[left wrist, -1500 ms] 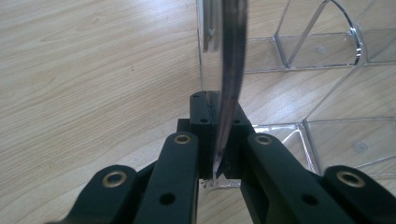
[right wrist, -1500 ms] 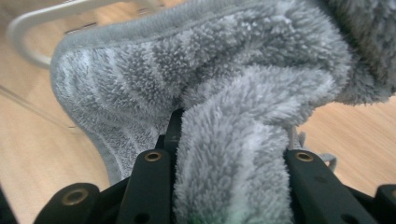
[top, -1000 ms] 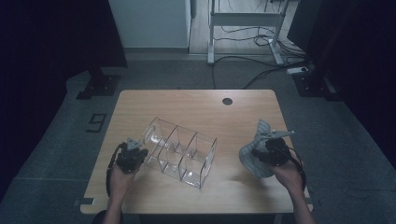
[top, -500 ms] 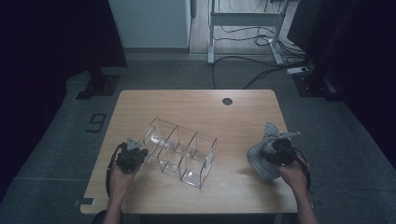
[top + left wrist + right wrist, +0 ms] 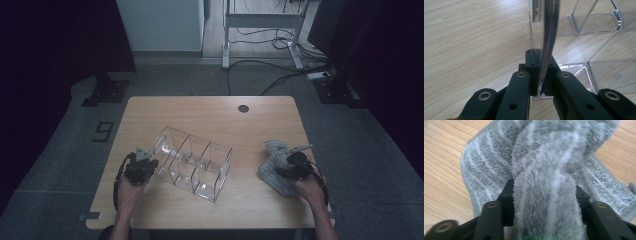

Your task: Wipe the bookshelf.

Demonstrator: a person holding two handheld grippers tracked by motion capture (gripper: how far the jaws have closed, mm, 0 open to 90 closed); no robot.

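1. Left gripper (image 5: pixel 541 75) is clamped on a thin wall of the clear acrylic organizer (image 5: pixel 195 162); in the left gripper view the wall edge is seen pinched between the two black jaws, which are nearly closed.
2. Right gripper (image 5: pixel 544 195) is seen with its jaws about half apart, having just been opening; a thick fold of the grey towel (image 5: pixel 549 157) lies between them, and whether the pads press on it cannot be told.
3. In the high view, the left gripper (image 5: pixel 140 167) is located at the organizer's left end and the right gripper (image 5: pixel 295 167) on top of the towel (image 5: pixel 272 170).
4. The organizer is positioned slightly left of the middle of the wooden table (image 5: pixel 200 112), set at an angle to the table edge, with several open compartments divided by transparent partitions.
5. The towel is bunched near the table's right edge, resting on the wood, well apart from the organizer.
6. A small round dark hole (image 5: pixel 243 108) is seen near the table's far edge.
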